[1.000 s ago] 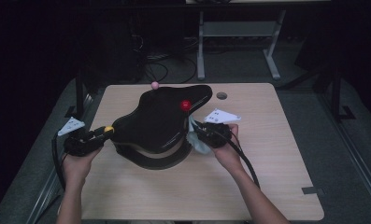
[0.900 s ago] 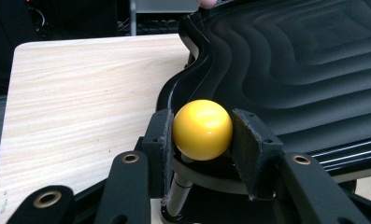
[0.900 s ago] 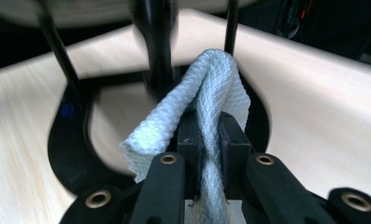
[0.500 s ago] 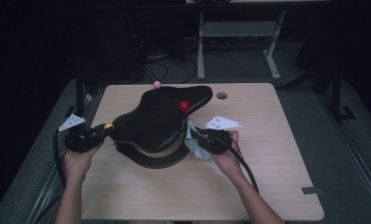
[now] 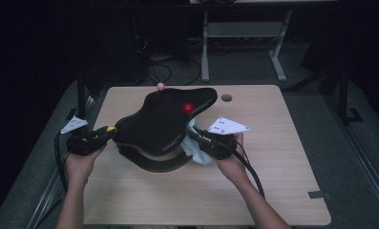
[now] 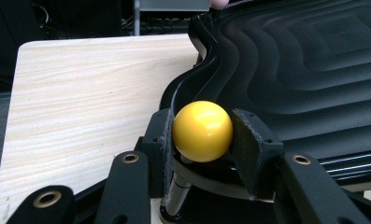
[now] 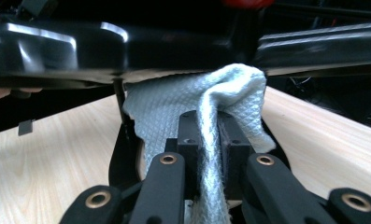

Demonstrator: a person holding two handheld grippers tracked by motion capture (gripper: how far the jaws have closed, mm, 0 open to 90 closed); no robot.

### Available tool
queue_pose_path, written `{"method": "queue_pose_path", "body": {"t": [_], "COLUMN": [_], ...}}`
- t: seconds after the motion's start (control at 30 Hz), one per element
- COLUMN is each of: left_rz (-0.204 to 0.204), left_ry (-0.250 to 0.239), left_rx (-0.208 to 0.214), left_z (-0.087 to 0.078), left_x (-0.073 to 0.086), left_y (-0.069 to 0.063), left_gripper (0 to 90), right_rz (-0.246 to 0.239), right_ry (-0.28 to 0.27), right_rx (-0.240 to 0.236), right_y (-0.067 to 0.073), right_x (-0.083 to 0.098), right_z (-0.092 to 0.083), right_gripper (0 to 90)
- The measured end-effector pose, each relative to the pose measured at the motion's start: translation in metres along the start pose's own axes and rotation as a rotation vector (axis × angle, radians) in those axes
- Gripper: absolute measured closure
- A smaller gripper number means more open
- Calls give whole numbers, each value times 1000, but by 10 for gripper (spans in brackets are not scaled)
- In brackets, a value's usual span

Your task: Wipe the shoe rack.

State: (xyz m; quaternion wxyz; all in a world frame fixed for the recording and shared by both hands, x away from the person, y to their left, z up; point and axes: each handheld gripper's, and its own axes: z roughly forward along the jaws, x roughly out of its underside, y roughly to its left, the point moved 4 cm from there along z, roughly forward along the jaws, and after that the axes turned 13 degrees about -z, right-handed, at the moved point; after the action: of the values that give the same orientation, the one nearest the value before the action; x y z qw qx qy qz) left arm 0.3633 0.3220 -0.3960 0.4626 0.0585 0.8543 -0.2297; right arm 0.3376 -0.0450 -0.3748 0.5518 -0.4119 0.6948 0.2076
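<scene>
Jaws of the left hand-held gripper [image 6: 203, 140] clamp a yellow ball [image 6: 202, 130] at the black tray [image 5: 163, 119] edge, while the right hand-held gripper [image 7: 206, 135] pinches a white cloth [image 7: 197, 102] just under that tray.

right gripper [image 5: 193, 135] | cloth [image 5: 200, 153] clamped | shifted slightly along black tray [image 5: 163, 121] edge, lifted

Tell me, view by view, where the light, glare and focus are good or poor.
High view: the table is lit, the room behind nearly black. Left gripper view: the yellow ball is sharp with soft highlights, the black wavy tray shows glossy sheen. Right gripper view: the white cloth is crisp, the tray's underside glares, the near fingers blur.
</scene>
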Motion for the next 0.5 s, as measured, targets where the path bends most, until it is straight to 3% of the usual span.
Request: {"method": "queue_pose_path", "body": {"t": [0.17,0.3,0.37,0.5], "left_rz": [1,0,-1,1], "left_ry": [0,1,3,4], "left_rx": [3,5,5,5], "left_z": [0,1,1,1], "left_x": [0,0,0,0], "left_y": [0,0,0,0], "left_gripper": [598,598,598,598], "right_rz": [1,-8,-23,-21], "right_ry": [57,24,33,108], "right_rx": [-5,7,17,6], "right_y": [5,4,5,12], "right_x": [18,4,5,31], "right_z": [14,13,16,29], "right_gripper": [815,815,815,814]}}
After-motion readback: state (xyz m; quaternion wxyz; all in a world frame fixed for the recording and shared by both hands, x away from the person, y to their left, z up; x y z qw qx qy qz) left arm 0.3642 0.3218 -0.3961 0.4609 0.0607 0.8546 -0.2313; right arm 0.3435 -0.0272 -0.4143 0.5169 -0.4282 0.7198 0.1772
